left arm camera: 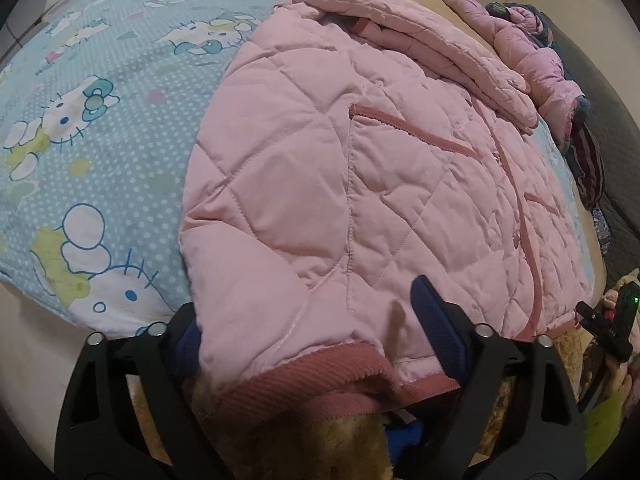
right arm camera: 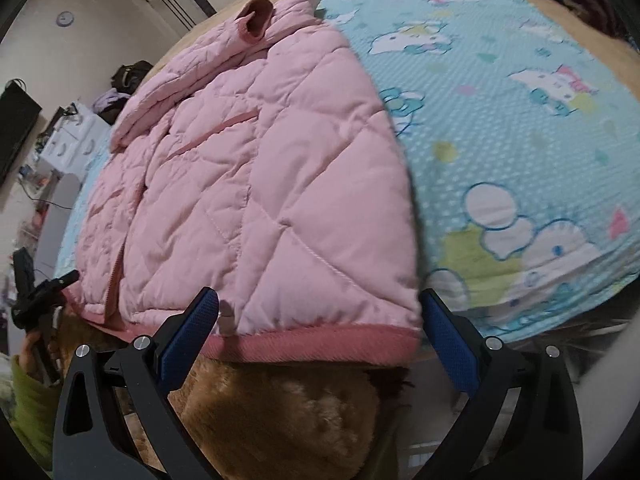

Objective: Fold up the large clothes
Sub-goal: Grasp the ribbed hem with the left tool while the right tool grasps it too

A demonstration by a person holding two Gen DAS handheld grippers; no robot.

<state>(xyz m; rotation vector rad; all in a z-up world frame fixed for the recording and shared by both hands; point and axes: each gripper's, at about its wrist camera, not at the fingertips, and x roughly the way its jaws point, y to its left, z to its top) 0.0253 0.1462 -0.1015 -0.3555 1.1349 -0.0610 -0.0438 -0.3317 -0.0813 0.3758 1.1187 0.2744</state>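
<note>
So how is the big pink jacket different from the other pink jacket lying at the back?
The big pink jacket lies spread flat on the cartoon-cat sheet; the small pink jacket sits crumpled in a heap at the far edge. The big one has wide diamond quilting and darker pink trim; the small one looks puffier and bunched. Both tongs are at the big jacket's hem; none are near the small one. Both jackets are pink and padded.

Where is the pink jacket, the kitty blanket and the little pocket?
pink jacket (right arm camera: 280, 184): right wrist view, on the quilted front panel.
kitty blanket (left arm camera: 120, 152): left wrist view, on a dotted blue patch.
pocket (left arm camera: 400, 132): left wrist view, on its darker pink trim.
</note>
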